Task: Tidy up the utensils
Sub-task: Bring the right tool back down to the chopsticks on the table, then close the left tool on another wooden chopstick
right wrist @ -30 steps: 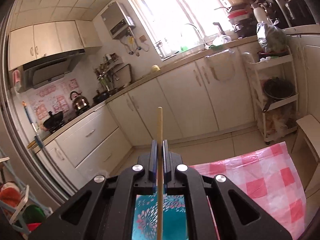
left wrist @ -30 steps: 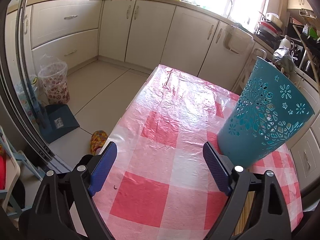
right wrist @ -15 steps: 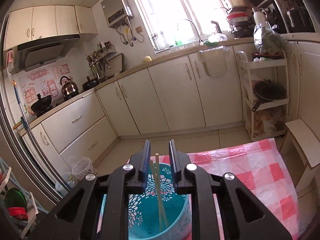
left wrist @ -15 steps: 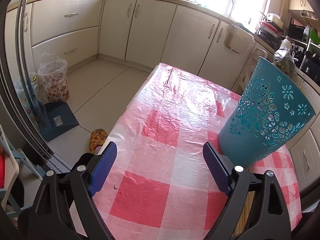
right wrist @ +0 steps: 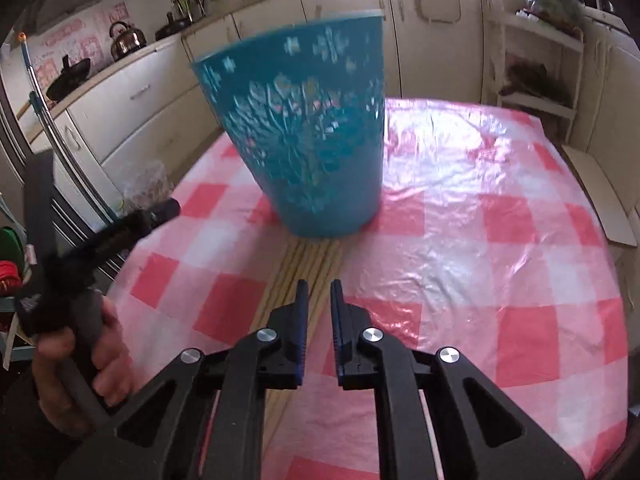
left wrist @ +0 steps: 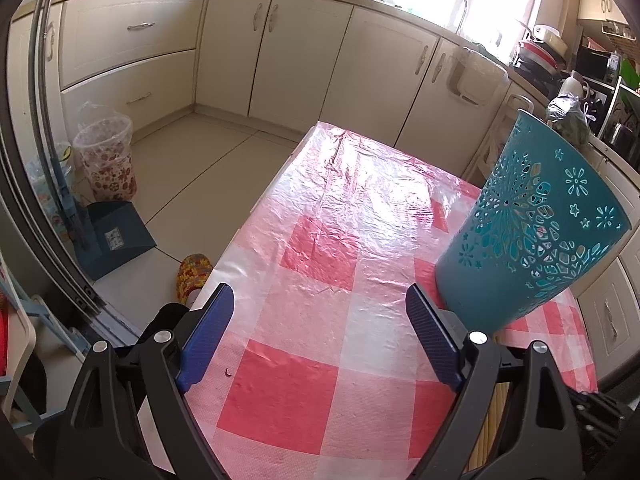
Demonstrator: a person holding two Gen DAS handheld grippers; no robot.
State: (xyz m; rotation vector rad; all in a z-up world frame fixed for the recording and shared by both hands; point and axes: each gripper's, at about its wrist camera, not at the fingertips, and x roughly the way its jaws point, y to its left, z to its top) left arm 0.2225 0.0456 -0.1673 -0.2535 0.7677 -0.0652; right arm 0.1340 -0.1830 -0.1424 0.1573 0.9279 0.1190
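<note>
the teal basket (right wrist: 308, 136) is standing upright on the table (right wrist: 500, 216), toward its far-left part, on the pink checked plastic cloth. a row of wooden chopsticks (right wrist: 308, 268) is lying flat on the cloth, reaching from the basket's base toward the table's near edge. the right gripper (right wrist: 319, 300) is hanging over the chopsticks; its jaws have just been closing, a narrow gap is remaining, and nothing is gripped. the left gripper (left wrist: 320, 340) is standing wide apart and empty near the table's left edge, just beside the basket (left wrist: 532, 232). a hand (right wrist: 80, 352) is holding its handle.
</note>
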